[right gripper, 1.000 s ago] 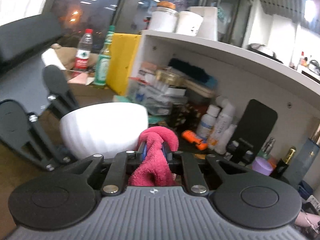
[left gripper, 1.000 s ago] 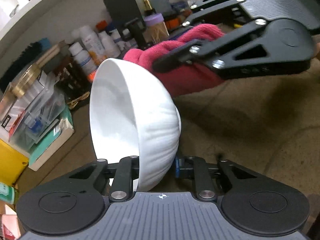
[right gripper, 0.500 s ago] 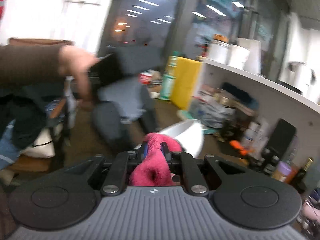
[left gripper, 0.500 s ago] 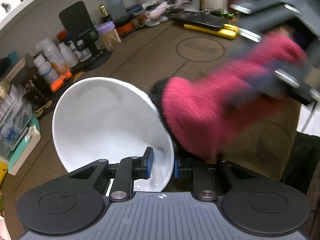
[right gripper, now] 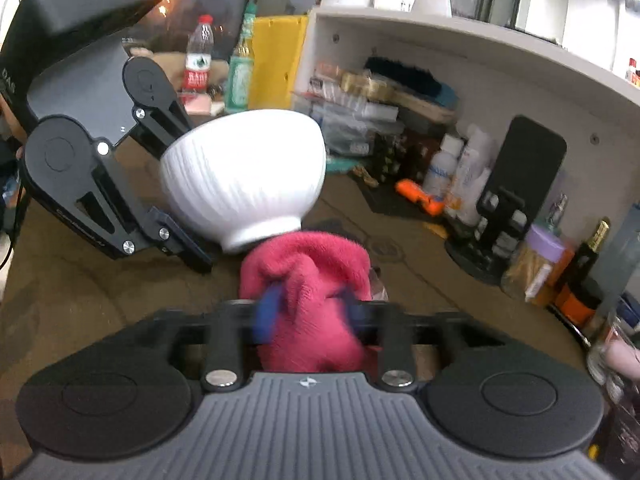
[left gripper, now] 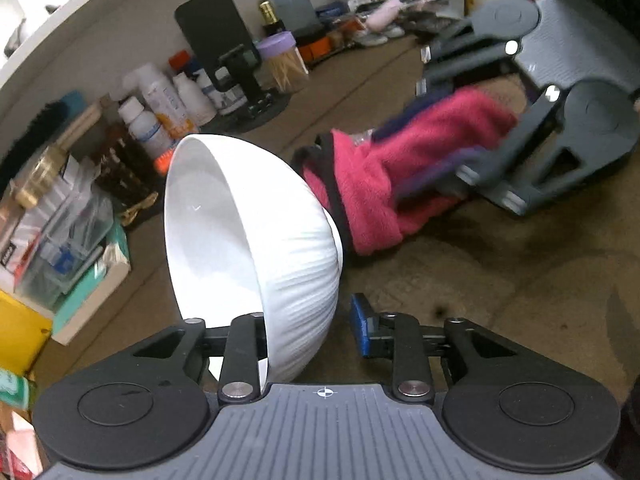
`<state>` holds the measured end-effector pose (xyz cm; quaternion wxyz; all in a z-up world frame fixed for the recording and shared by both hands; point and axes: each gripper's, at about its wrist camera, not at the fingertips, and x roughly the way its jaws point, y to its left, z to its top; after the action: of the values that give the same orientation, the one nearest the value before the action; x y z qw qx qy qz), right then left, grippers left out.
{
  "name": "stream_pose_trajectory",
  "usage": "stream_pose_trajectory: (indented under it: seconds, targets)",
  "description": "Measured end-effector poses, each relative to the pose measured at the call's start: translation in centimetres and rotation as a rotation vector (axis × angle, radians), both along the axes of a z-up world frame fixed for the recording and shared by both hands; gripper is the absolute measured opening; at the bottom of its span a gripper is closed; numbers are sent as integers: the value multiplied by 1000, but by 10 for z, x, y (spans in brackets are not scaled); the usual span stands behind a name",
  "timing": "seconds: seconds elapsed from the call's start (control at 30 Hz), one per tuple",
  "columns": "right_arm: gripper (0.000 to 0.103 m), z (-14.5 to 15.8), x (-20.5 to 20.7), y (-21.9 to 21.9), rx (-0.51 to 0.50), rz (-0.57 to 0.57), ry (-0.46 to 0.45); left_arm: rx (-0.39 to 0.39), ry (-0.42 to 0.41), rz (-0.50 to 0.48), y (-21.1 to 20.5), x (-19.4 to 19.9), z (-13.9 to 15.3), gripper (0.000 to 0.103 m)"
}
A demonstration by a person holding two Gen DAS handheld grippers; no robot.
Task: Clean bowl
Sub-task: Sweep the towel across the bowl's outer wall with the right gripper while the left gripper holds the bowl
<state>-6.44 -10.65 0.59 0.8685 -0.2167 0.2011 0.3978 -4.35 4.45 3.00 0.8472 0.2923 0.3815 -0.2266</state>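
Pink cloth (right gripper: 308, 264) pinched in R gripper (right gripper: 308, 312) jaws touches bowl (right gripper: 240, 168); L gripper (left gripper: 310, 326) jaws spread astride rim nr bottles (left gripper: 148, 124).

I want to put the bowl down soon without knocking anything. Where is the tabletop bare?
Bare brown tabletop lies to the right of the white bowl, below the pink cloth in the right gripper. It is crowded along the wall: bottles, a phone stand and boxes under the shelf.
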Motion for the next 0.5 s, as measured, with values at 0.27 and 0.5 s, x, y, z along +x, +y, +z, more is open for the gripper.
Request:
stream_pose_trajectory:
  seconds: [0.27,0.5]
  targets:
    - [25,-12,17,2,2,-36,-3,-94,25,2,10,2,0,37]
    - [23,10,-1,27,-50,-63,-300,-148,70,40,24,11,3,32]
